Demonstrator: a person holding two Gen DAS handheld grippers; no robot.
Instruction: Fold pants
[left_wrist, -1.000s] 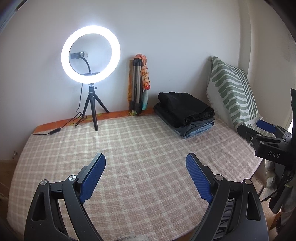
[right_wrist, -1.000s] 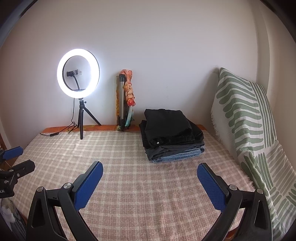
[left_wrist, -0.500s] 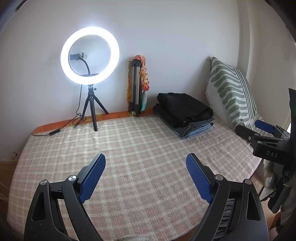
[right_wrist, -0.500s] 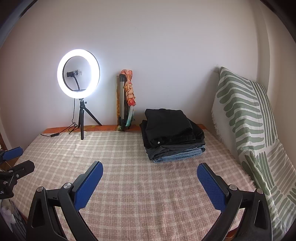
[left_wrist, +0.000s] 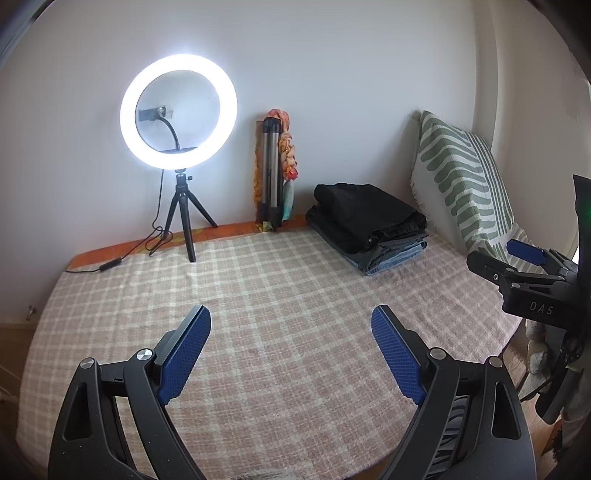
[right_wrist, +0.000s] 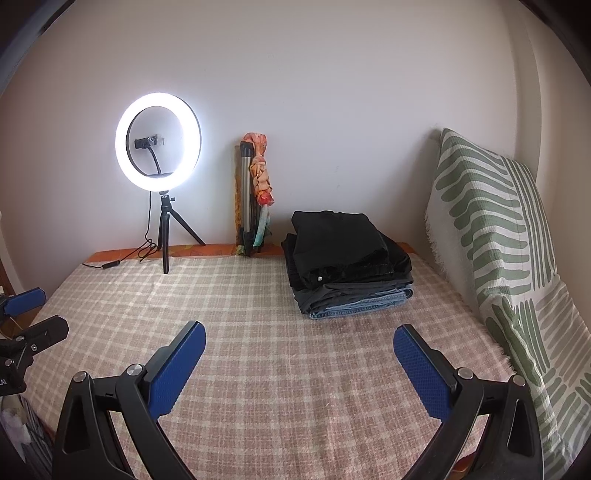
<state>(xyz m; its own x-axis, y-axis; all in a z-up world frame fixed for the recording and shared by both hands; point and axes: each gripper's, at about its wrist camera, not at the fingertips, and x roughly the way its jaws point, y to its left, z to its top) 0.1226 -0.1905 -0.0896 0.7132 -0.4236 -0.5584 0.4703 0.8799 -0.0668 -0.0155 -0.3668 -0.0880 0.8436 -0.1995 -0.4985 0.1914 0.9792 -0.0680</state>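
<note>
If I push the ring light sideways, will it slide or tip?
Likely tip: the ring light is large and sits high on a small tripod, so it looks top-heavy. The checked bedcover under it is soft and may snag the legs. Its cable could also tug.

A lit ring light (left_wrist: 178, 112) on a small black tripod stands at the far edge of a bed spread with a pink and cream checked blanket (left_wrist: 280, 295). Behind it rises a plain white wall (left_wrist: 332, 74). Its black cable (left_wrist: 122, 258) trails left along the orange strip at the blanket's edge. Right of the ring light, a folded metal stand (left_wrist: 269, 173) draped with an orange scarf leans against the wall. Farther right, a green-striped cushion (right_wrist: 491, 221) is propped in the corner.
</note>
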